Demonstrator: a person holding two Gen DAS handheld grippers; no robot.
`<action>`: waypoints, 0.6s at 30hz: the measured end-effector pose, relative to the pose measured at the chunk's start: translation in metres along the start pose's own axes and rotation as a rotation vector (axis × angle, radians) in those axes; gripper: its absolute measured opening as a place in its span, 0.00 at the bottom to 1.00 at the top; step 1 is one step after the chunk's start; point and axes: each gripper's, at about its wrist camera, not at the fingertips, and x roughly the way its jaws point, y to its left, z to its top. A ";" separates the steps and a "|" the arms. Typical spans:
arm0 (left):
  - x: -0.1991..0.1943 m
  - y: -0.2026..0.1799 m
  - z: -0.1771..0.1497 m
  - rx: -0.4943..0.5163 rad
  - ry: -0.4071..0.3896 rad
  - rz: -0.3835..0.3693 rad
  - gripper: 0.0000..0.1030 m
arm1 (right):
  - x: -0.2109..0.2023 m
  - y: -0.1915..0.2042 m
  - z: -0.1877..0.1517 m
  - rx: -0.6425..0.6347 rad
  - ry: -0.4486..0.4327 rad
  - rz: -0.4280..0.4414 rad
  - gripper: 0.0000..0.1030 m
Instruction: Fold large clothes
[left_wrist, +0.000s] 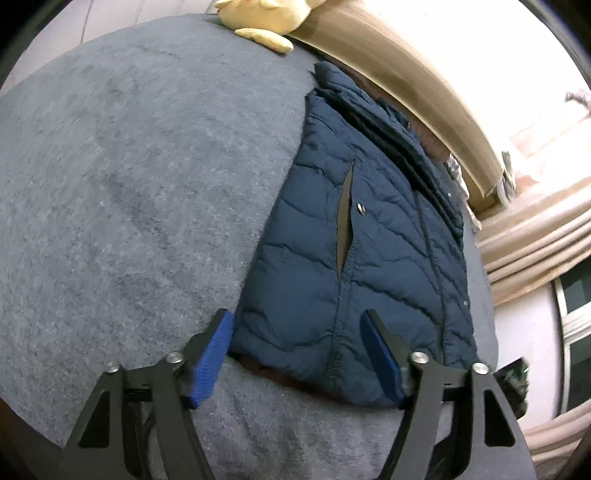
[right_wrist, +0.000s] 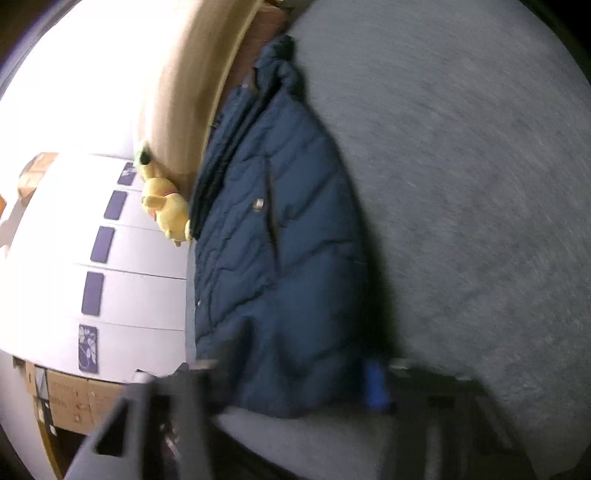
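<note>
A navy quilted puffer jacket (left_wrist: 354, 243) lies folded lengthwise on a grey bed cover (left_wrist: 129, 184), its collar toward the wooden headboard. My left gripper (left_wrist: 297, 325) is open, its blue pads either side of the jacket's near hem, just above it. In the right wrist view the jacket (right_wrist: 280, 258) lies along the bed's left edge. My right gripper (right_wrist: 295, 373) is blurred and open, straddling the near hem; one blue pad (right_wrist: 375, 384) shows at the jacket's right corner.
A yellow plush toy (left_wrist: 258, 18) sits at the head of the bed; it also shows in the right wrist view (right_wrist: 166, 210). A wooden headboard (left_wrist: 388, 66) runs behind the jacket. A tiled floor (right_wrist: 110, 258) and cardboard boxes (right_wrist: 74, 402) lie beside the bed.
</note>
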 end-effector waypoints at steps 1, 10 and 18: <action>-0.001 0.003 0.000 -0.013 0.001 -0.009 0.61 | -0.001 -0.003 -0.001 0.008 -0.002 0.003 0.34; -0.004 0.010 0.005 -0.053 0.010 -0.037 0.64 | 0.000 0.002 -0.012 -0.041 -0.010 0.022 0.37; -0.001 0.003 0.025 0.005 -0.011 0.036 0.70 | -0.003 0.007 -0.012 -0.064 -0.017 0.017 0.36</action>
